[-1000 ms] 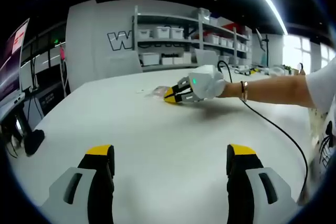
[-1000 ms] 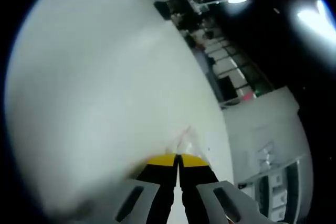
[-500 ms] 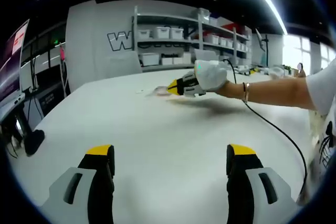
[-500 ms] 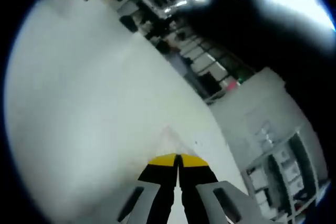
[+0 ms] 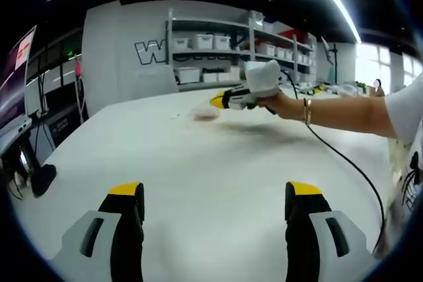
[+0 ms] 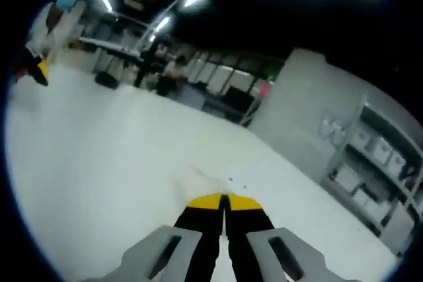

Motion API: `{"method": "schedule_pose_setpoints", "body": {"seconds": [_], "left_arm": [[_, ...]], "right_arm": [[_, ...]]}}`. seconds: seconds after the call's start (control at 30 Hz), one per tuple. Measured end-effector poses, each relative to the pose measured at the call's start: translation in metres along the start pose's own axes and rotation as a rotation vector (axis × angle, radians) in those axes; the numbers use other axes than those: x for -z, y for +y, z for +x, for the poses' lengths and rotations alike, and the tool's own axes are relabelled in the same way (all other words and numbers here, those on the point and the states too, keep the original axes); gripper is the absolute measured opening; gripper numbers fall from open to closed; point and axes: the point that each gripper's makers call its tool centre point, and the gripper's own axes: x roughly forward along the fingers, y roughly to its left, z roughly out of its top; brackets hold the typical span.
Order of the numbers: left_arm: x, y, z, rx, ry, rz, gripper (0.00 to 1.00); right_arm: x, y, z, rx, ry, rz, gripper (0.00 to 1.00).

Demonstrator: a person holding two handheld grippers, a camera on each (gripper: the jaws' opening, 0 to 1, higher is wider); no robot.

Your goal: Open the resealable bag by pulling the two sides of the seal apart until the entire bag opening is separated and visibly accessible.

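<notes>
A small clear resealable bag (image 5: 205, 114) hangs blurred just under the tip of my right gripper (image 5: 217, 102), low over the white table (image 5: 198, 163), far across from my left jaws. A hand holds that gripper level. In the right gripper view the bag (image 6: 198, 181) sticks out past the yellow tips as a pale flap, and my right gripper (image 6: 225, 200) is shut on its edge. My left gripper (image 5: 215, 193) stands open over bare table with nothing between its fingers; it also appears far off as a yellow-tipped shape (image 6: 34, 70).
A black cable (image 5: 344, 160) trails from the right gripper across the table toward the person's arm (image 5: 337, 113). Shelves with white bins (image 5: 218, 57) stand beyond the table's far edge. A monitor and gear (image 5: 20, 130) sit off the left edge.
The right gripper has risen off the table and levelled out, taking the bag with it. The left gripper has stayed still and open.
</notes>
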Motion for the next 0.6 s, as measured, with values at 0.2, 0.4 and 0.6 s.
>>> {"method": "schedule_pose_setpoints", "body": {"seconds": [0.2,0.4,0.6], "left_arm": [[0.000,0.001,0.000,-0.001,-0.003,0.001,0.86],[0.000,-0.001,0.001,0.004,-0.003,0.001,0.86],[-0.001,0.001,-0.002,0.000,-0.009,-0.001,0.86]], "right_arm": [[-0.008,-0.017,-0.004,0.045,-0.019,0.066,0.00],[-0.018,-0.029,-0.006,0.079,-0.043,0.112,0.00],[-0.021,-0.040,-0.011,0.120,-0.060,0.177,0.00]]}}
